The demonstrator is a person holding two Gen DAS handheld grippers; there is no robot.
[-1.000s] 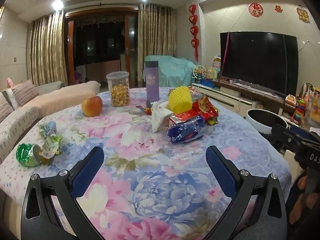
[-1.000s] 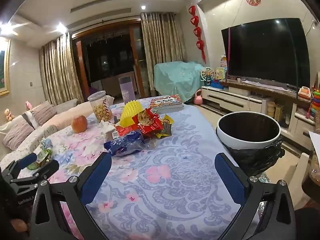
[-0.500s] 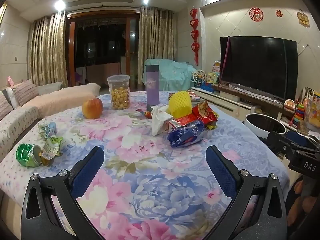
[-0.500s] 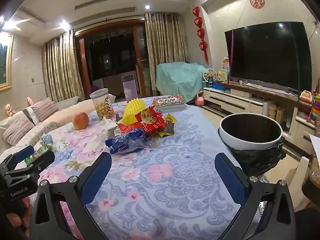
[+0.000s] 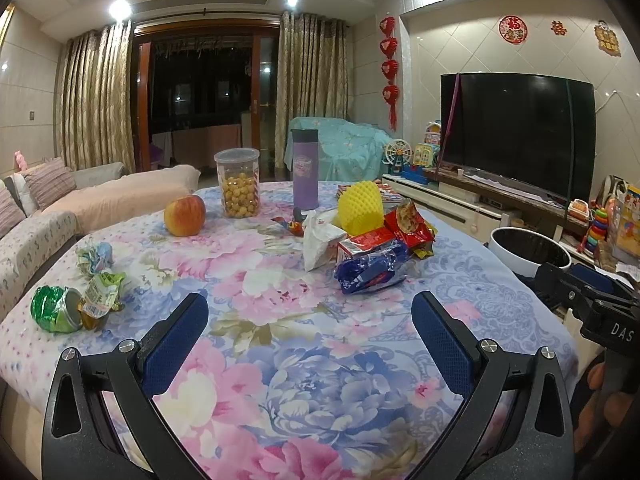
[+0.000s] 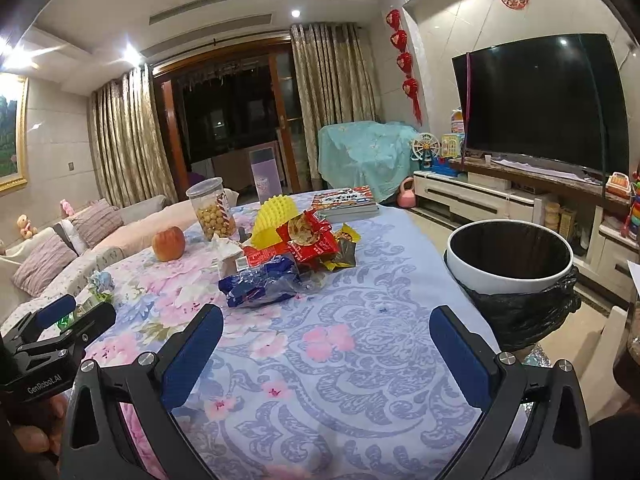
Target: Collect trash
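1. Slightly lowered since the earlier frames, both views now show more table (image 5: 280,380).
2. Both the left tool (image 5: 310,334) and the right tool (image 6: 326,344) are held wide and empty.
3. Nothing appears collected: wrappers (image 5: 372,268), a tissue (image 5: 320,238) and a crushed can (image 5: 54,309) are left on the table.
4. The bin (image 6: 510,258) is placed beside the table's right edge.

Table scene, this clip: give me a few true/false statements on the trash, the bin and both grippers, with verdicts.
1. The left gripper holds a wrapper. False: open, empty.
2. The blue wrapper lies on the table. True.
3. The trash bin has a black liner. True.
4. The apple is inside the bin. False: it sits on the table.
5. The right gripper is shut. False: it is open.
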